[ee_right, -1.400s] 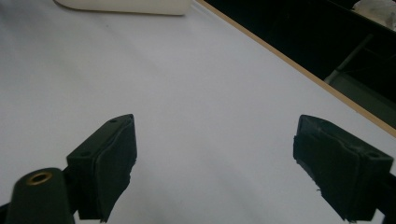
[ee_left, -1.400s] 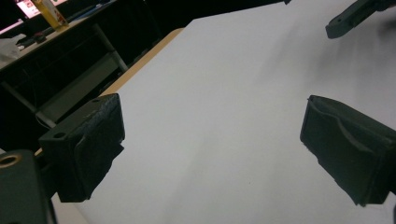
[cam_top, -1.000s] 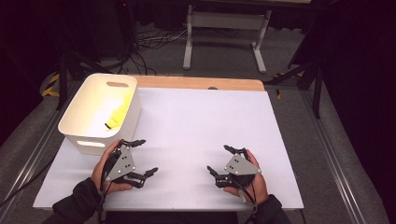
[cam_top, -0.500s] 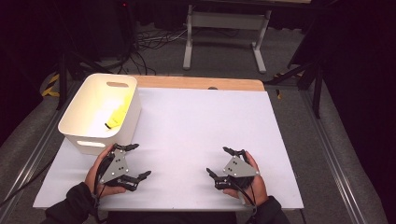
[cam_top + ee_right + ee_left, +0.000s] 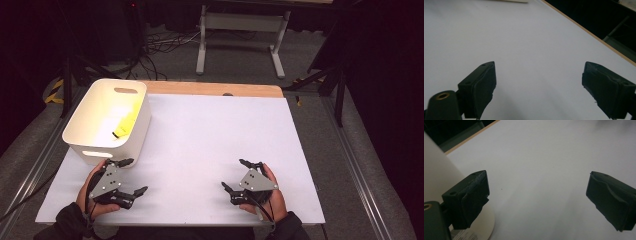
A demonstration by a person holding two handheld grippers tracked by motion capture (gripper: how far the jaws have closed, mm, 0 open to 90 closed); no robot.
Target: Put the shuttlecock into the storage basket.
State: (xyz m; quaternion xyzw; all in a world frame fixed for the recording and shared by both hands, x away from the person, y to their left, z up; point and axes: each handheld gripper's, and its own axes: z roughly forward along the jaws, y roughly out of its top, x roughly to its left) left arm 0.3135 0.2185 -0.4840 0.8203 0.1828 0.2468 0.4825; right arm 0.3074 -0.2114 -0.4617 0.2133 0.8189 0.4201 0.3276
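Resting low on the white-covered bench (image 5: 210, 145), left gripper (image 5: 131, 176) just beside the white plastic bin (image 5: 82, 145), right gripper (image 5: 235, 175) well apart near the front edge, both spread wide and grasping nothing. Seen from the high view alone: a yellow object (image 5: 124, 125) lying inside the bin. Shown close up in the left gripper view: the bin's curved white wall (image 5: 439, 170) beside one jaw.

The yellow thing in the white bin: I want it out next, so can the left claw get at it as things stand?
Probably yes. The left claw is open and empty beside the white bin, whose top is open. The yellow thing lies uncovered inside, but the claw must first clear the near wall.
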